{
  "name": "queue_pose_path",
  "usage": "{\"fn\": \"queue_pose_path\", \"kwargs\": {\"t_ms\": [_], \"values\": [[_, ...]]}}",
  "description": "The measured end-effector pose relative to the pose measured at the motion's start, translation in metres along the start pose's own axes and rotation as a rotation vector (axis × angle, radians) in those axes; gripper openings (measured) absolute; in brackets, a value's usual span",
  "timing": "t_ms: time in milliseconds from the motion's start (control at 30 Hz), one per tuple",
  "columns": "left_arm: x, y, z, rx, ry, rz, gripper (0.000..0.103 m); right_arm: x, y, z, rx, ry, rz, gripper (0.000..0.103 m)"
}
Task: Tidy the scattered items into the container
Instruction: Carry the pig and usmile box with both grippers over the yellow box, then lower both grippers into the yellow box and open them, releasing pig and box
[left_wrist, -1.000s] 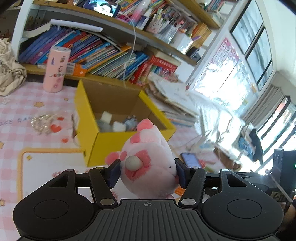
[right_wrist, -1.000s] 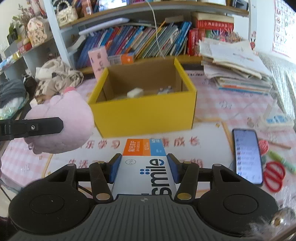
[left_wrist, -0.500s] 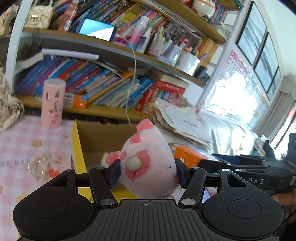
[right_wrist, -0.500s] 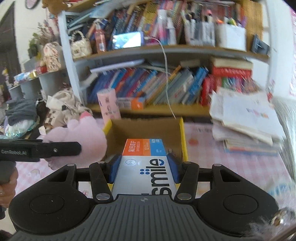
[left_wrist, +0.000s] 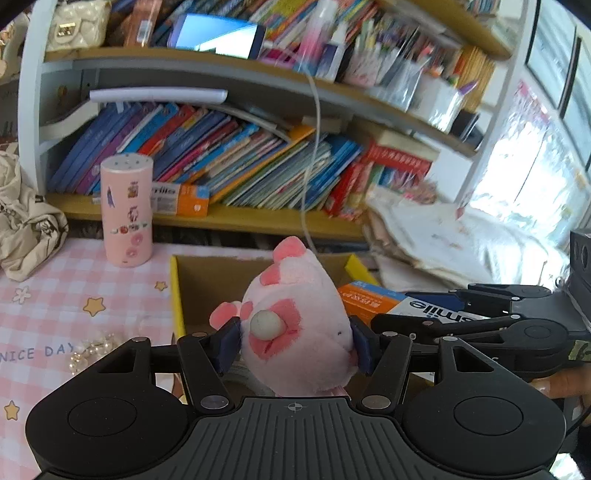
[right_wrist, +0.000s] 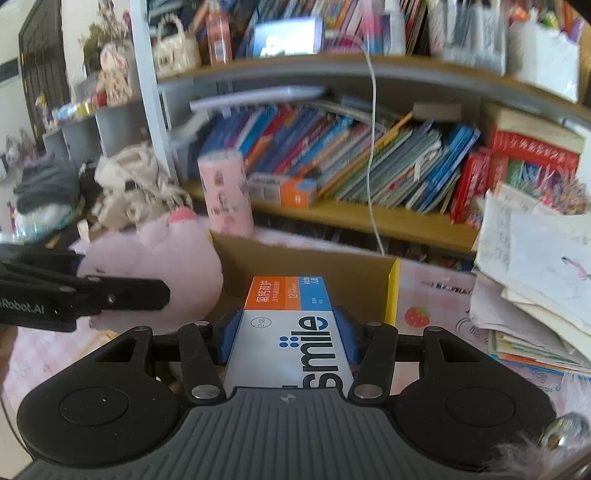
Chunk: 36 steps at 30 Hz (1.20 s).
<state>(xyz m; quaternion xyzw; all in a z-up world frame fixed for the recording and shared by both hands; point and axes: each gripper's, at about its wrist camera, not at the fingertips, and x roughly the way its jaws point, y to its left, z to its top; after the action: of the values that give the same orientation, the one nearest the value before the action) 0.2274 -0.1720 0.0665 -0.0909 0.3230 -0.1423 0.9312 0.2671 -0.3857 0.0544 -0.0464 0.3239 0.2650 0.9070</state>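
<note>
Left gripper (left_wrist: 295, 341): clamped on pink plush toy (left_wrist: 299, 325).
Right gripper (right_wrist: 288, 332): clamped on toothpaste box (right_wrist: 291, 325).
Yellow box (right_wrist: 391, 291): just ahead of both.

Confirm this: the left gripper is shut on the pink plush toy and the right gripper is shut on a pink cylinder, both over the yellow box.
One detail is wrong. The right gripper is shut on a toothpaste box, as the right wrist view shows. The pink cylinder stands behind the yellow box. The left gripper does grip the pink plush toy.

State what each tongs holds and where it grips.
Left tongs clamp the pink plush pig toy by its sides. Right tongs clamp the white-and-orange cardboard toothpaste box across its long sides.
</note>
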Motion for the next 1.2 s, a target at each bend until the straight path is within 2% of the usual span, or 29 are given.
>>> {"fn": "queue_pose_path", "kwargs": {"t_ms": [333, 567, 800, 967, 1033, 1200], "values": [[0.053, -0.005, -0.007, 0.099, 0.144, 0.095, 0.061, 0.058, -0.019, -0.016, -0.073, 0.139, 0.032, 0.05], [0.07, 0.0, -0.013, 0.128, 0.203, 0.148, 0.065, 0.073, -0.014, -0.01, -0.159, 0.128, 0.051, 0.05], [0.075, -0.01, -0.016, 0.225, 0.221, 0.166, 0.072, 0.09, -0.008, -0.002, -0.196, 0.136, 0.076, 0.05], [0.072, -0.019, -0.022, 0.306, 0.232, 0.18, 0.084, 0.1, -0.006, 0.003, -0.199, 0.144, 0.093, 0.05], [0.069, -0.021, -0.023, 0.323, 0.224, 0.195, 0.089, 0.104, -0.007, 0.005, -0.191, 0.149, 0.104, 0.05], [0.058, -0.022, -0.02, 0.304, 0.194, 0.2, 0.09, 0.112, -0.006, 0.01, -0.174, 0.164, 0.121, 0.05]]}}
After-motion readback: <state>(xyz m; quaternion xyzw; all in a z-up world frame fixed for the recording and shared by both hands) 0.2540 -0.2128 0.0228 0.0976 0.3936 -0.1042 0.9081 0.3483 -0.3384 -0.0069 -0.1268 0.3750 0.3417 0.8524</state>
